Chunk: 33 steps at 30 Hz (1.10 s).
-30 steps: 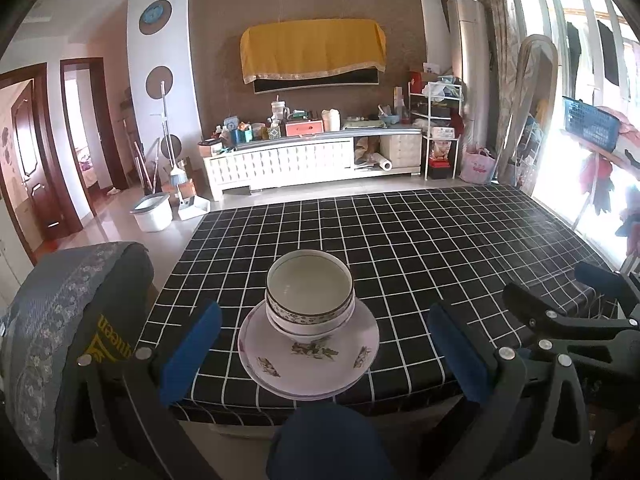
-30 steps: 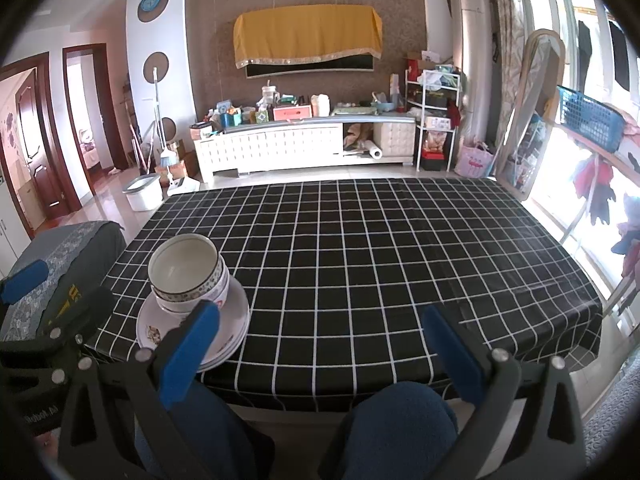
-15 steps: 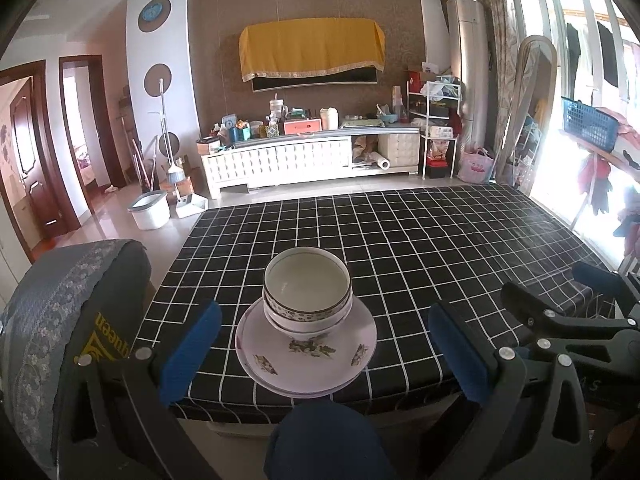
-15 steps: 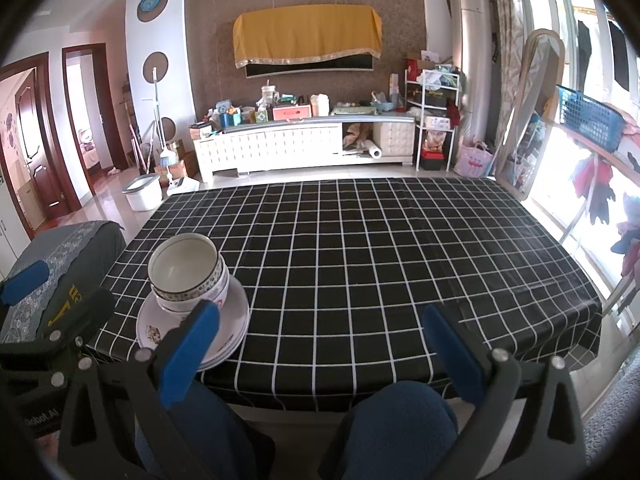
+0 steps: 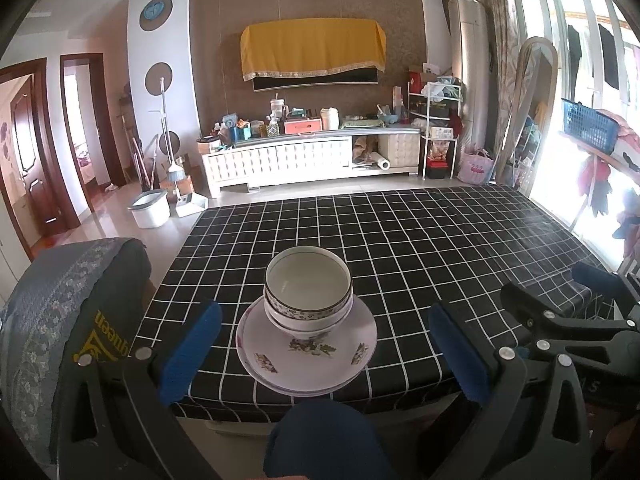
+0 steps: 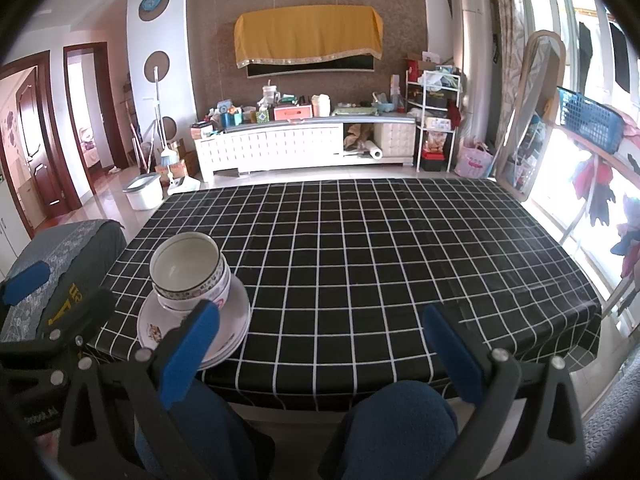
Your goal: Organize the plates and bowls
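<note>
Left wrist: I'm hovering my wide-open, empty fingers (image 5: 202,338) before the bowls (image 5: 308,294) on plates (image 5: 306,350); clipping them risks toppling.

Left tool (image 5: 324,350) and right tool (image 6: 318,350) both gape wide, holding nothing.

Tablecloth: you see a black checked tablecloth (image 6: 360,248).
Chair: a grey chair (image 5: 60,300) stands left of it.
Cabinet: a white cabinet (image 5: 296,158) lines the far wall.
</note>
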Each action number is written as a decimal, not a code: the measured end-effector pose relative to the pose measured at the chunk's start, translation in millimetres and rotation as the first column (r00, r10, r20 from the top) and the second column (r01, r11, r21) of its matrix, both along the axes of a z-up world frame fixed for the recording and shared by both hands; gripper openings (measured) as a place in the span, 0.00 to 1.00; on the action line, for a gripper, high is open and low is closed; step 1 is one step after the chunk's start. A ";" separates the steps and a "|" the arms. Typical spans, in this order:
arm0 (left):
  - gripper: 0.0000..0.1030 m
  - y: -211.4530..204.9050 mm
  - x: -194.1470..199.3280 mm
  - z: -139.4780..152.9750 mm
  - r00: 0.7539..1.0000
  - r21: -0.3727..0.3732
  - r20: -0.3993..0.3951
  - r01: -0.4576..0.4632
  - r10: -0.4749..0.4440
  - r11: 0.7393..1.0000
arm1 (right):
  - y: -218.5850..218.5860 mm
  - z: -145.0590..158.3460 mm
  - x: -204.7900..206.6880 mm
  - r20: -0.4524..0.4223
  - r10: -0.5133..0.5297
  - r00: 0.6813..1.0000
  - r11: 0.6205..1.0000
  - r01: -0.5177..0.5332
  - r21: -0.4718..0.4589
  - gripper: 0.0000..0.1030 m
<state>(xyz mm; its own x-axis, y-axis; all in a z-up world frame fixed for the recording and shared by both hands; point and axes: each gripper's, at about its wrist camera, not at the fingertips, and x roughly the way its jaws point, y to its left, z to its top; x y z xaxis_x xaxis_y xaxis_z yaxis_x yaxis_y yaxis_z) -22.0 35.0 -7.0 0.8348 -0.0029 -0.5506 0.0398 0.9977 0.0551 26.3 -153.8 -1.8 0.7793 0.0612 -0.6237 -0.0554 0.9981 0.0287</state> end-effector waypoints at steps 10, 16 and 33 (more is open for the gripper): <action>1.00 -1.1 -0.3 -0.9 1.000 0.005 -0.002 0.002 -0.002 1.000 | -0.6 -0.4 -1.6 -0.001 -0.001 1.000 1.000 0.001 -0.002 1.00; 1.00 -0.3 -1.1 -1.3 1.000 0.003 -0.002 0.000 0.000 1.000 | -0.7 0.0 -1.6 0.000 0.000 1.000 1.000 0.000 -0.003 1.00; 1.00 3.5 -1.4 -1.9 1.000 0.004 -0.007 0.003 -0.003 1.000 | -1.9 -0.2 -2.4 -0.001 -0.001 1.000 1.000 0.001 -0.003 1.00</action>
